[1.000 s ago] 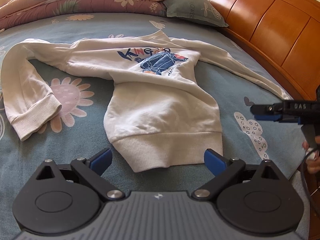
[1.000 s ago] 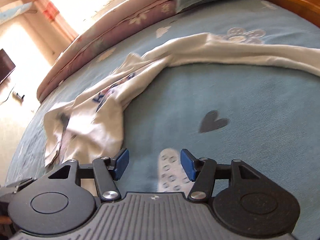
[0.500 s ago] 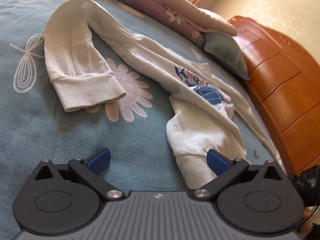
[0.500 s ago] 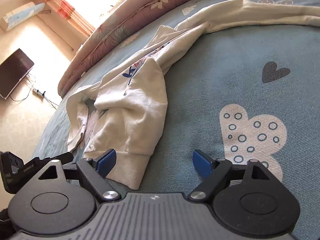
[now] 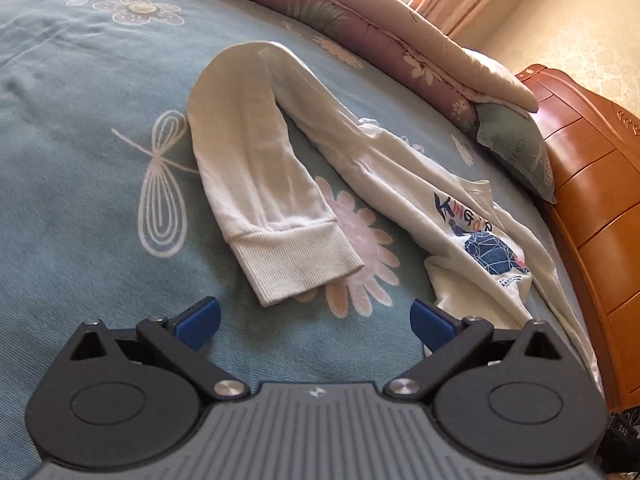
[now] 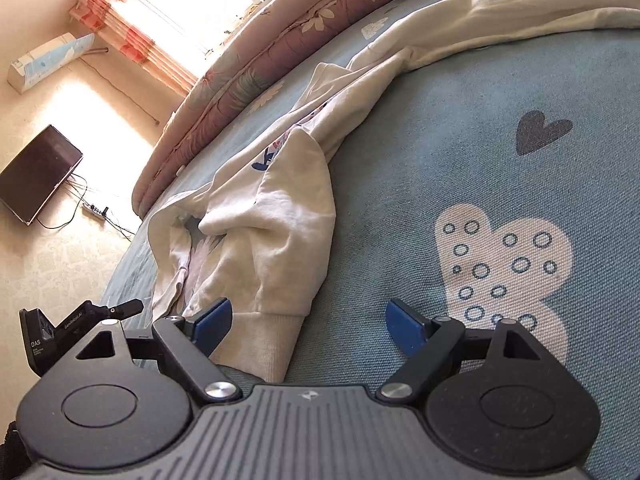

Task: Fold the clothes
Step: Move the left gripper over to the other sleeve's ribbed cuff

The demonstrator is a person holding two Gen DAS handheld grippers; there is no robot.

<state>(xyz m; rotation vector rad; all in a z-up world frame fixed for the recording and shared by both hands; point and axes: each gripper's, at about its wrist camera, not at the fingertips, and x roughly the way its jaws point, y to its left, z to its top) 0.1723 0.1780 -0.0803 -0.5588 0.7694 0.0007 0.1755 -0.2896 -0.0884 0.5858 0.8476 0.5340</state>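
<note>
A white sweatshirt (image 5: pixel 472 224) with a blue printed graphic lies rumpled on the blue patterned bedspread (image 5: pixel 80 160). One sleeve bends back on itself, and its ribbed cuff (image 5: pixel 300 260) lies just ahead of my left gripper (image 5: pixel 316 320), which stands open above the sheet with nothing between its fingers. In the right wrist view the sweatshirt's body (image 6: pixel 272 220) bunches up, its ribbed hem (image 6: pixel 268 344) reaching between the blue pads of my right gripper (image 6: pixel 308 324). That gripper is open, the hem near its left pad. The other sleeve (image 6: pixel 500 20) stretches away to the upper right.
A folded pink floral quilt (image 5: pixel 360 28) and a green pillow (image 5: pixel 516 148) lie at the head of the bed. A wooden bed frame (image 5: pixel 600 200) runs along the right. Off the bed's left edge are the floor, a dark screen (image 6: pixel 38 172) and a power strip.
My left gripper swung left and rolled, from facing the sweatshirt's hem to facing the bent sleeve's cuff. My right gripper's jaws widened and it dropped close to the hem.
</note>
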